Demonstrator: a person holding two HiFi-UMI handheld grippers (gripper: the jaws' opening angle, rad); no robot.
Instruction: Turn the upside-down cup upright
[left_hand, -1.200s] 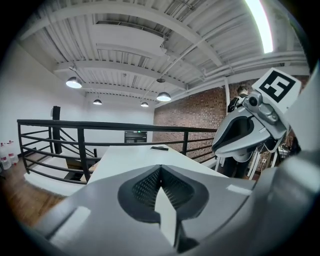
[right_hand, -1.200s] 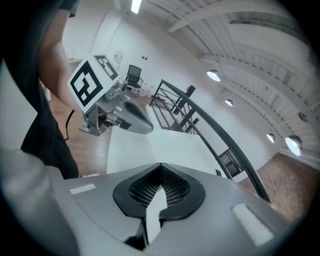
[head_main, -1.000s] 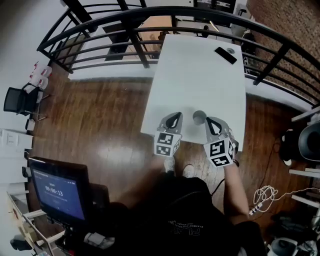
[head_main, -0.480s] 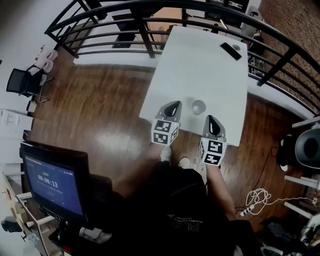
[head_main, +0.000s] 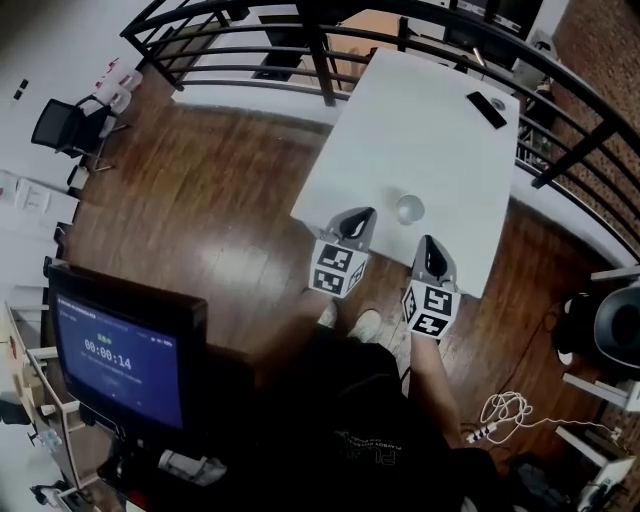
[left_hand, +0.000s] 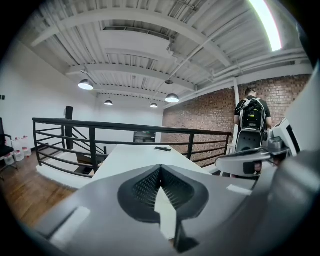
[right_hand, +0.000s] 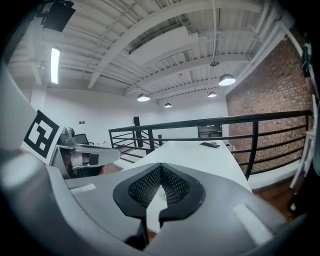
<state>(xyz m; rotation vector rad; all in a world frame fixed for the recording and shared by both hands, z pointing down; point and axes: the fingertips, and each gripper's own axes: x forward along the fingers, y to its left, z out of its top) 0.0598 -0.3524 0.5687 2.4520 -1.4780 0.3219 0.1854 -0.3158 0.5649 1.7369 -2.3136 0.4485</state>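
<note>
A small greyish cup (head_main: 409, 209) stands on the white table (head_main: 420, 140), close to its near edge. From above I cannot tell which way up it is. My left gripper (head_main: 361, 216) sits just left of the cup, jaws shut and empty. My right gripper (head_main: 428, 243) is nearer to me and slightly right of the cup, also shut on nothing. In the left gripper view the left gripper (left_hand: 160, 170) has its jaws meeting at the tip over the table (left_hand: 135, 155). The right gripper (right_hand: 160, 170) shows the same in its own view. Neither gripper view shows the cup.
A black flat device (head_main: 487, 108) lies at the table's far end. A black railing (head_main: 330, 45) runs behind and beside the table. A monitor (head_main: 120, 355) stands at lower left over wooden floor. A person with a backpack (left_hand: 252, 111) stands far right by a brick wall.
The right gripper has drawn back from beside the cup toward the near table edge. The left gripper stays beside the cup. My head camera has shifted.
</note>
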